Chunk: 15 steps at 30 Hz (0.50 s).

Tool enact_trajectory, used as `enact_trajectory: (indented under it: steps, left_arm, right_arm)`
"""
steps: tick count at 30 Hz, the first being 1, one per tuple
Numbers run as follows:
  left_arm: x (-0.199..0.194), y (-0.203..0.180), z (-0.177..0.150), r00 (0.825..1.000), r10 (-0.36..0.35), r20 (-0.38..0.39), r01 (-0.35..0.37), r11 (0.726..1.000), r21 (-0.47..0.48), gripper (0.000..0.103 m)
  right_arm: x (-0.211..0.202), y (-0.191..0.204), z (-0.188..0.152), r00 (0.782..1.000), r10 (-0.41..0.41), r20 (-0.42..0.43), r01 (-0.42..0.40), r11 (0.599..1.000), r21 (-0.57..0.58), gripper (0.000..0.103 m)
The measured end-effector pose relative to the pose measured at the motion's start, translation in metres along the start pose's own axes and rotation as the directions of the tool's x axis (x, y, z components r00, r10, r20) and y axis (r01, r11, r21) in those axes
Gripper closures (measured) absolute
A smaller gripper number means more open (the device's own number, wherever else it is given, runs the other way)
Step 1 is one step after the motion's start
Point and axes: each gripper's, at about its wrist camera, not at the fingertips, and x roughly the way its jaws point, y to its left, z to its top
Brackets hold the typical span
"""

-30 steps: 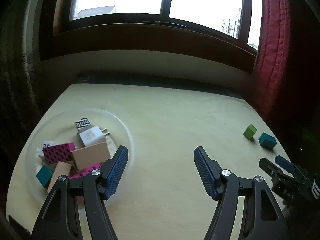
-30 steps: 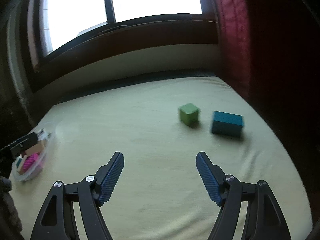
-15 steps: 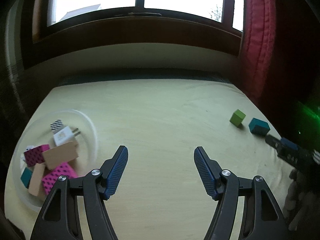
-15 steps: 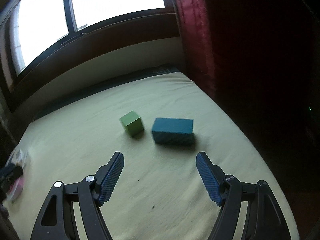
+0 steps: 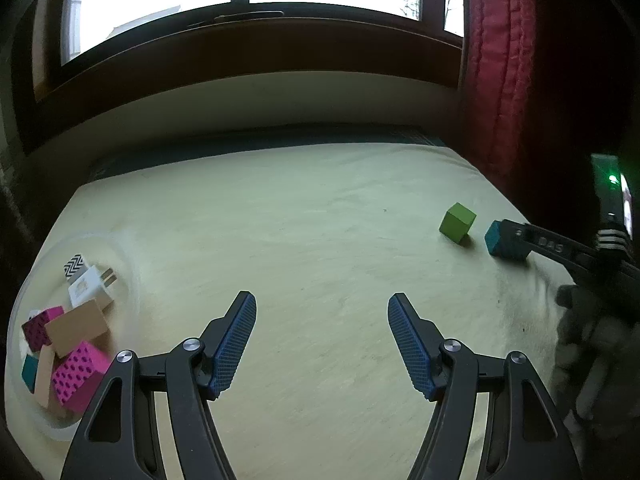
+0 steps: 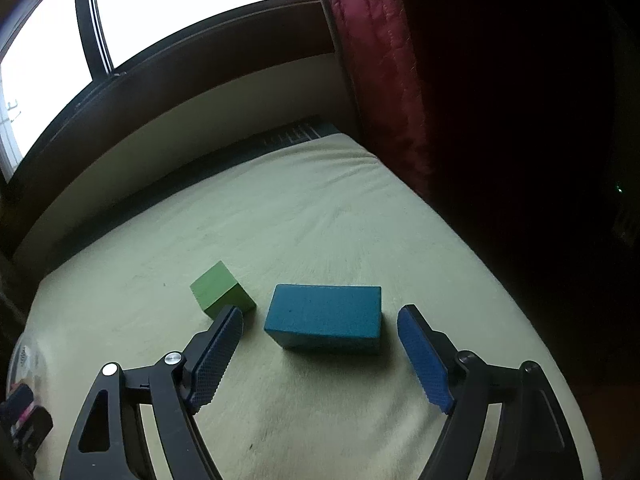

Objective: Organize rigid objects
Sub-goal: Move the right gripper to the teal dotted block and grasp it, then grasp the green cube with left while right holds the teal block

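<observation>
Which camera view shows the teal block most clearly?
The right wrist view: the teal block lies close, whole, between the open right gripper fingers. In the left wrist view it is small, far and partly hidden by that gripper.

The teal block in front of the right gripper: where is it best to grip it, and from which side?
Probably across its two short ends: the teal block lies flat, long side facing the open right gripper. Come straight forward, keeping the left finger off the green cube.

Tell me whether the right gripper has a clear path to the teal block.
Probably yes. The right gripper is open, and the teal block lies just ahead between its fingers with nothing on top. The green cube sits close beside the left finger, but apart from the block.
</observation>
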Motion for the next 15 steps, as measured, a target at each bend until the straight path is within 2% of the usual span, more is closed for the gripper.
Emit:
enact_trajectory:
  steps: [3, 6, 15]
  left_arm:
    - [0.006, -0.005, 0.002, 1.0, -0.002, -0.006, 0.003, 1.0, 0.01, 0.033]
    - [0.015, -0.014, 0.004, 1.0, -0.002, -0.02, 0.003, 1.0, 0.026, 0.033]
    - [0.036, -0.045, 0.011, 0.999, -0.012, -0.043, 0.015, 0.997, 0.07, 0.033]
  right_arm:
    - [0.007, 0.002, 0.0, 1.0, -0.013, -0.007, 0.013, 1.0, -0.024, 0.021]
    - [0.015, 0.0, 0.0, 0.999, -0.015, -0.035, 0.014, 1.0, -0.025, 0.035]
    - [0.007, -0.012, -0.002, 0.998, 0.06, -0.033, -0.06, 0.998, -0.001, 0.036]
